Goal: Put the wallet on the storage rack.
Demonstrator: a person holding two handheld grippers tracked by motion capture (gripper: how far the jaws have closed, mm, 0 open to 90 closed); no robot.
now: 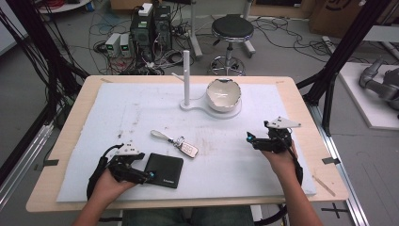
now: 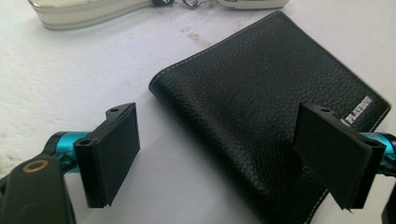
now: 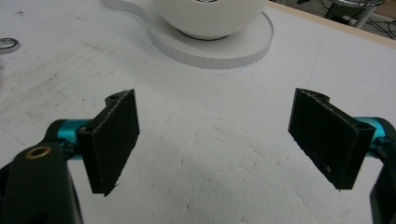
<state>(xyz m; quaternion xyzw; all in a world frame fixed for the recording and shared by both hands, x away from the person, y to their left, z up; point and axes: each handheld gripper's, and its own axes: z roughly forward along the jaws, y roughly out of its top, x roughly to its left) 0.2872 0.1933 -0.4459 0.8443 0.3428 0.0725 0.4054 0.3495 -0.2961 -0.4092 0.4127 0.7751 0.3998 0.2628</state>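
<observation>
Near the table's front edge, the black leather wallet (image 2: pixel 261 116) lies flat before the left gripper (image 2: pixel 219 154), jaws apart; thin and pliable, probably best pinched across its folded spine. Right gripper (image 3: pixel 215 144) gapes over bare mat.

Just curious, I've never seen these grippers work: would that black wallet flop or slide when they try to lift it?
The black wallet lies folded flat on the white mat, so probably hard to get under. Its pebbled leather likely grips rather than slips. Lifted by one edge, it may sag open.

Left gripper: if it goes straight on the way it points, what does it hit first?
The black wallet. The left gripper is open, and the wallet lies just ahead between its jaws, reaching under the right-hand one. Height above it is unclear, so it might skim over.
</observation>
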